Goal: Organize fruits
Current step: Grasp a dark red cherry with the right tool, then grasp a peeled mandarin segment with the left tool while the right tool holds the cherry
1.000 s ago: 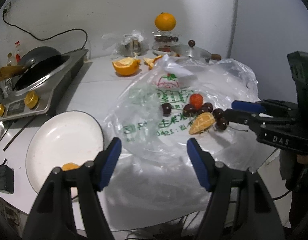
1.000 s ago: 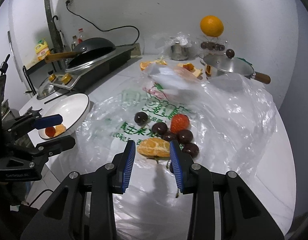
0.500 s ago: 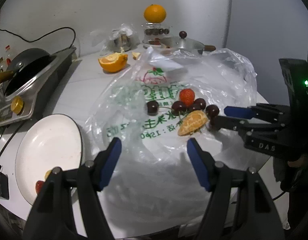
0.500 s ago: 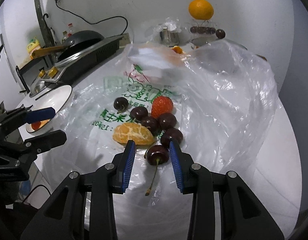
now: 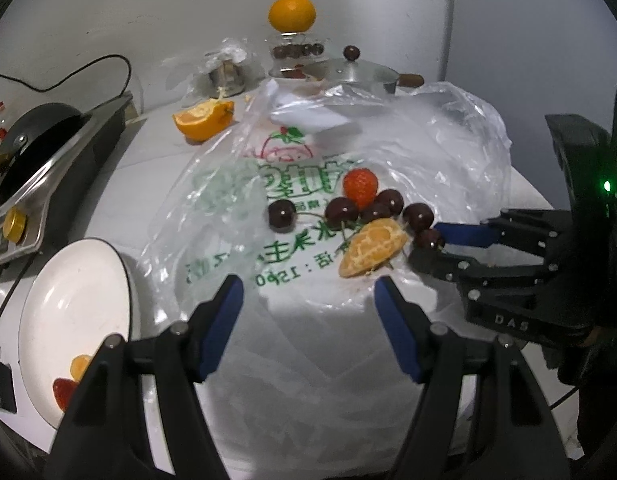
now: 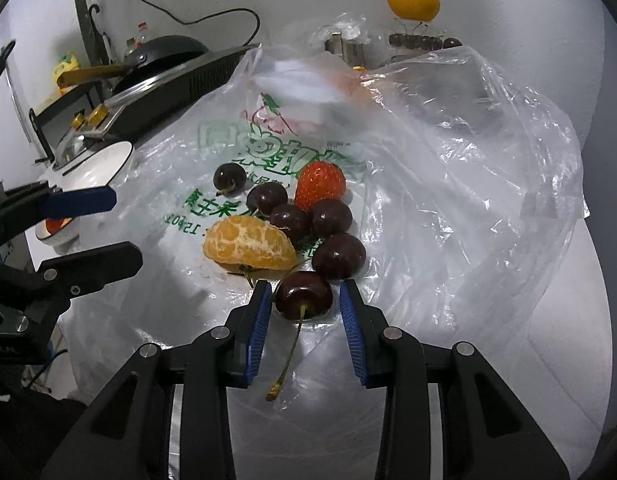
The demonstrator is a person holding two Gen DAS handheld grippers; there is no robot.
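Several dark cherries, a strawberry [image 6: 320,184] and a peeled orange piece [image 6: 250,245] lie on a clear plastic bag [image 6: 448,184]. My right gripper [image 6: 305,304] is open, its blue pads on either side of the nearest cherry [image 6: 303,295], with small gaps. It also shows in the left wrist view [image 5: 428,246]. My left gripper [image 5: 308,304] is open and empty above the bag's near part. A white plate [image 5: 72,304] at the left holds a strawberry [image 5: 62,390] and an orange piece [image 5: 81,365].
A wok on a cooker [image 5: 40,148] stands at the left. A halved orange [image 5: 202,118], a lidded pot [image 5: 360,74], and a whole orange [image 5: 291,14] on a glass jar stand at the back by the wall. The table edge is near.
My right gripper has moved forward over the bag until the nearest cherry lies between its pads. My left gripper has swung to the right, away from the plate.
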